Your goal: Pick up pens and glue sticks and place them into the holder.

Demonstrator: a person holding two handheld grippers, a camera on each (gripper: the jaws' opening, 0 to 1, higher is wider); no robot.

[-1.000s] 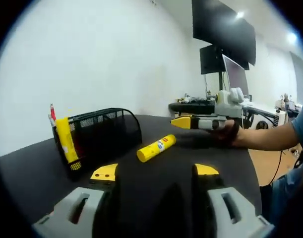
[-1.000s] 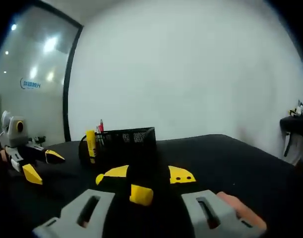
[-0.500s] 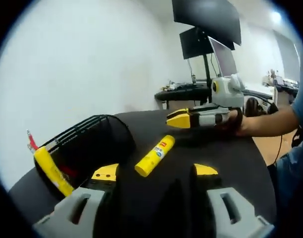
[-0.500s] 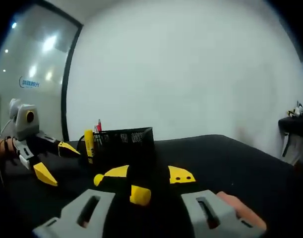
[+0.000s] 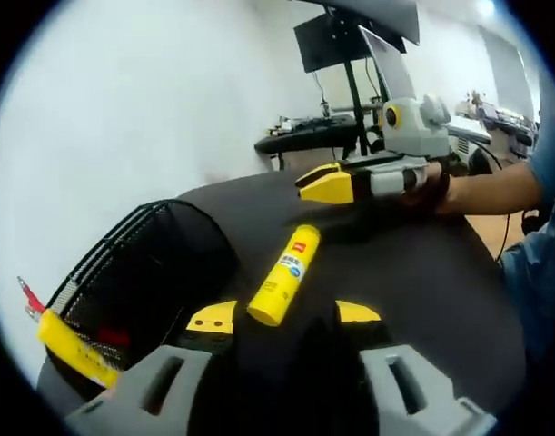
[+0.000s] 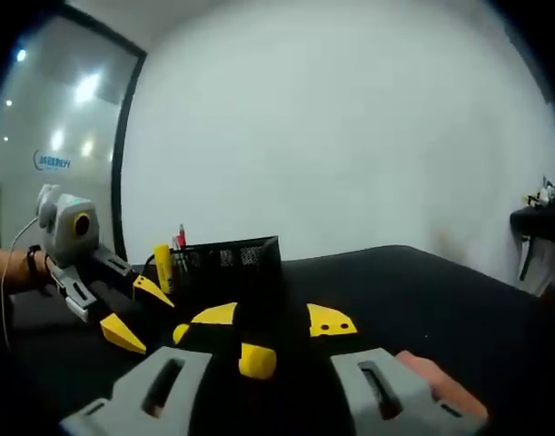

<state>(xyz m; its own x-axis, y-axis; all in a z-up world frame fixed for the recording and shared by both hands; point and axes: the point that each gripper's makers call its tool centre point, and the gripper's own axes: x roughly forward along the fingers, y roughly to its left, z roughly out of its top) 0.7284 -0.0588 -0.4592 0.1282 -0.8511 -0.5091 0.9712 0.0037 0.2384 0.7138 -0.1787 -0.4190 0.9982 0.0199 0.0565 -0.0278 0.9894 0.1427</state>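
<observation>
on the black table [image 5: 422,300], a yellow glue stick [image 5: 284,287] is lying flat, its near end sitting just ahead of and between the yellow tips of the left gripper [image 5: 283,315], whose jaws are standing apart with nothing between them. to the left of the stick, well clear of it, a black mesh holder [image 5: 141,282] is standing on the table; a yellow stick [image 5: 73,350] and a red-tipped pen [image 5: 29,297] are poking out of its near end. beyond the glue stick, the right gripper [image 5: 324,184] is hovering over the table, held by a person's hand [image 5: 431,186], its yellow tips appearing close together from this angle.

seen from the right gripper view, the right gripper [image 6: 263,322] is showing its two yellow tips spread apart, with the end of the glue stick [image 6: 256,360] lying low between them but not pinched. farther back, the holder [image 6: 224,257] is standing with the yellow stick [image 6: 163,262] and pen [image 6: 180,239] upright at its left end. at the left, the left gripper [image 6: 132,312] is reaching in with its jaws splayed, just beside the holder.
</observation>
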